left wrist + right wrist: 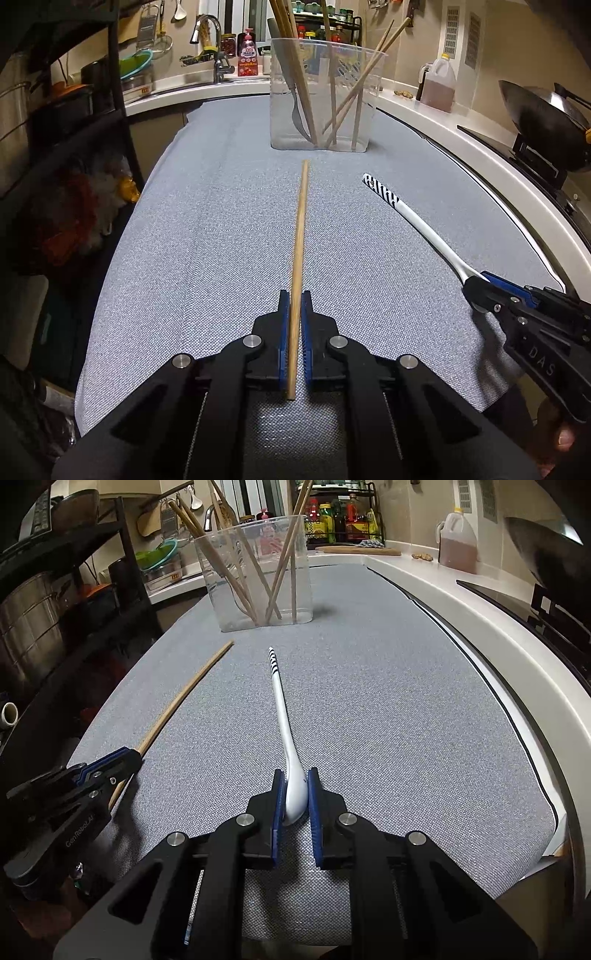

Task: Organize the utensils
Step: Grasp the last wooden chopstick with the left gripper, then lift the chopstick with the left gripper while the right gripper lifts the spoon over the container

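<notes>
A single wooden chopstick (pixel 300 229) lies along the grey cloth, its near end between the blue pads of my left gripper (pixel 294 301), which is shut on it. My right gripper (pixel 296 777) is shut on the bowl of a white spoon (pixel 283 716) whose striped handle points toward the container. A clear plastic container (pixel 325 96) with several chopsticks and a fork stands at the far end of the cloth. In the right wrist view the container (pixel 258 572), the chopstick (pixel 184 698) and my left gripper (pixel 133 755) show at the left. In the left wrist view the spoon (pixel 417 221) and my right gripper (pixel 476 280) are at the right.
The grey cloth (pixel 221 240) covers the counter. A white counter edge (pixel 498 173) curves along the right, with a wok (pixel 546 118) on a stove and an oil jug (pixel 439 85). A black shelf rack (pixel 74 110) stands at the left; a sink tap (pixel 214 48) and spice bottles (pixel 340 518) are behind.
</notes>
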Available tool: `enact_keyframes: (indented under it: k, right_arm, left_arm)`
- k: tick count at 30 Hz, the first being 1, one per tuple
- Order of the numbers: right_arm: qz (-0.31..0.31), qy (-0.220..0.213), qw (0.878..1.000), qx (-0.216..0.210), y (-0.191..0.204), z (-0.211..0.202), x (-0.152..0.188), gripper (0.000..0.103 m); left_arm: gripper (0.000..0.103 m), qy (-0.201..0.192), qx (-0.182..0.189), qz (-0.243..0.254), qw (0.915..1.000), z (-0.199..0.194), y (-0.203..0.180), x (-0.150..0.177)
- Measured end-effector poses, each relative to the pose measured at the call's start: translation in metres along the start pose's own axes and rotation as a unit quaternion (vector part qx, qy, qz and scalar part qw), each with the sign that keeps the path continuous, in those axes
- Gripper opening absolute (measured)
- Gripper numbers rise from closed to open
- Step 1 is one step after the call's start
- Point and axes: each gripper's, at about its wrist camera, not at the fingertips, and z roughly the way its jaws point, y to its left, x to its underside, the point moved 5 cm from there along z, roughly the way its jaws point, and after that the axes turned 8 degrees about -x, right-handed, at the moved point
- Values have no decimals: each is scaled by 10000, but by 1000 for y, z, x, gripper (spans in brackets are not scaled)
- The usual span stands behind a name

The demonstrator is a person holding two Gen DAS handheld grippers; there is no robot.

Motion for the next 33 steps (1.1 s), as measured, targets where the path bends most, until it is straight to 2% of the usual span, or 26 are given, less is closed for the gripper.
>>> enact_keyframes:
  k: [5,7,11,33]
  right_arm:
    - [124,-139,9991,388,-10,-4,-1,11]
    - [88,-128,9990,417,-10,-3,-2,12]
    - [-47,-83,9990,439,-6,-1,-1,16]
    - [-72,-64,9990,438,-6,-2,-1,13]
  left_arm:
    - [6,-17,-77,11,10000,-2,1,2]
    - [6,-25,-58,52,10000,-1,0,1]
    - [6,-39,-36,72,10000,0,-4,1]
    - [6,-62,-34,120,9999,0,-6,1]
